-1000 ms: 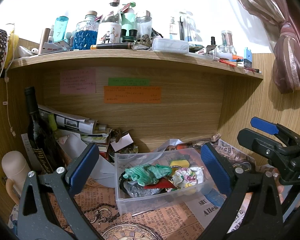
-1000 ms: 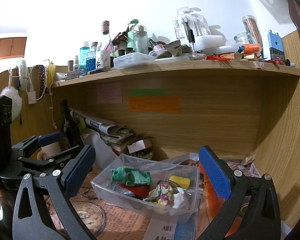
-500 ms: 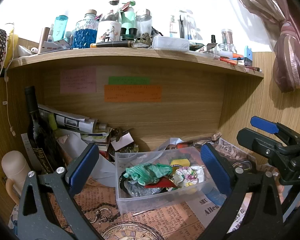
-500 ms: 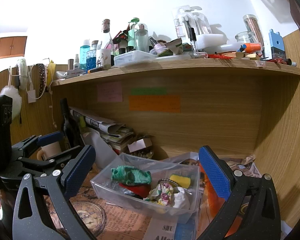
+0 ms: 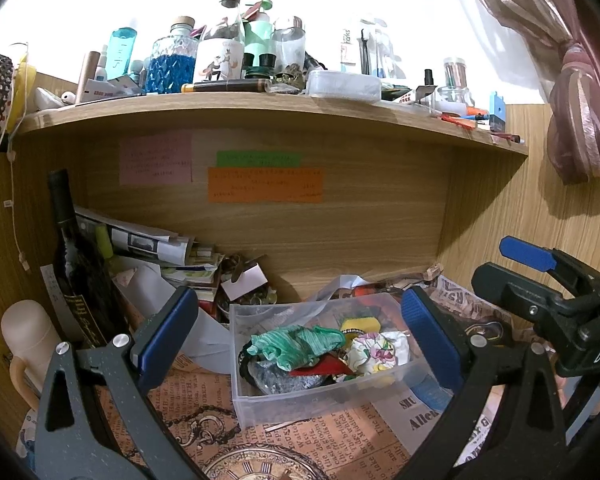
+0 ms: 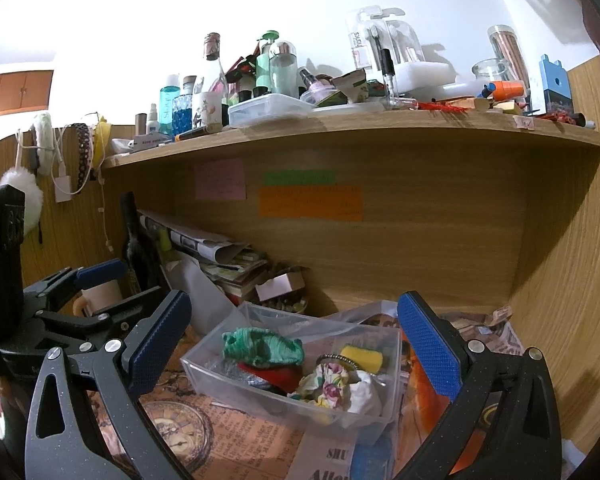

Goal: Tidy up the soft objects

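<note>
A clear plastic bin (image 5: 300,394) (image 6: 260,394) sits on the newspaper-covered desk under a wooden shelf. It holds a green knitted cloth (image 5: 296,342) (image 6: 264,346), a floral fabric ball (image 5: 374,354) (image 6: 326,386), a yellow sponge (image 5: 360,325) (image 6: 362,356), a red piece (image 5: 320,369) and a grey shiny wad (image 5: 284,378). My left gripper (image 5: 300,332) is open and empty, held in front of the bin. My right gripper (image 6: 292,334) is open and empty, also in front of the bin. Each gripper shows in the other's view, at the sides (image 5: 540,280) (image 6: 96,296).
A dark wine bottle (image 5: 76,264) (image 6: 134,240), rolled papers and stacked books (image 5: 172,256) fill the back left. A cream mug (image 5: 24,344) stands at the left. The shelf above (image 5: 260,104) is crowded with bottles and boxes. A pink curtain (image 5: 572,112) hangs at the right.
Both views have shifted very slightly; the grippers stay open and the bin and its contents have not moved.
</note>
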A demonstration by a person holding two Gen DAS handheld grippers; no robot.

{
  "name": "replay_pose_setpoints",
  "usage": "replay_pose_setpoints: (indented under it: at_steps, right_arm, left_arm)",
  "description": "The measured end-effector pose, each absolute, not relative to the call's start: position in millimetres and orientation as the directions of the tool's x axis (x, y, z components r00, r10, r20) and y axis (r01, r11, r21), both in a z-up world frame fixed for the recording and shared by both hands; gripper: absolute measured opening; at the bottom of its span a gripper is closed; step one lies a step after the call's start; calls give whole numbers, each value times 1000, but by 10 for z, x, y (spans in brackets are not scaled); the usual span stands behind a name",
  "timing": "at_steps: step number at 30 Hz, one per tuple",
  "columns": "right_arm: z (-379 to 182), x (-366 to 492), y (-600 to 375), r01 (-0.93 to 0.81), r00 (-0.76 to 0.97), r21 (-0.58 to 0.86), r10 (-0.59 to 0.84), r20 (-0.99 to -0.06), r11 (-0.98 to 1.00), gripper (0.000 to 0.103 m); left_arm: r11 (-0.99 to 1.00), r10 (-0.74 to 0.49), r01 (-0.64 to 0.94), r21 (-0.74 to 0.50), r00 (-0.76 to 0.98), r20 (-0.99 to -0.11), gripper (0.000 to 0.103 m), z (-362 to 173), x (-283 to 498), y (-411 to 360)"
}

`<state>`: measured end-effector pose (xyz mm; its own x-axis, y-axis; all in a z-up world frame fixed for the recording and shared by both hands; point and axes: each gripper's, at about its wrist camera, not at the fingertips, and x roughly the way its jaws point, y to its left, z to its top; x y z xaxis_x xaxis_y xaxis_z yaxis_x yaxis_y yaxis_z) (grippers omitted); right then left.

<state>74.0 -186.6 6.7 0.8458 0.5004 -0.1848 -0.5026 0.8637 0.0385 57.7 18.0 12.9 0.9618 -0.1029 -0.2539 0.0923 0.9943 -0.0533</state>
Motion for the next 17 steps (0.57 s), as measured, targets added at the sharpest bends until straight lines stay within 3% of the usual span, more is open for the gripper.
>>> replay_pose_setpoints:
  at_steps: [17]
  right_arm:
    - [34,788,-1872,-503,842,44,501,-201,863,103]
  left_arm:
    - [991,-135,122,-62,954,-269,103,105,611,178]
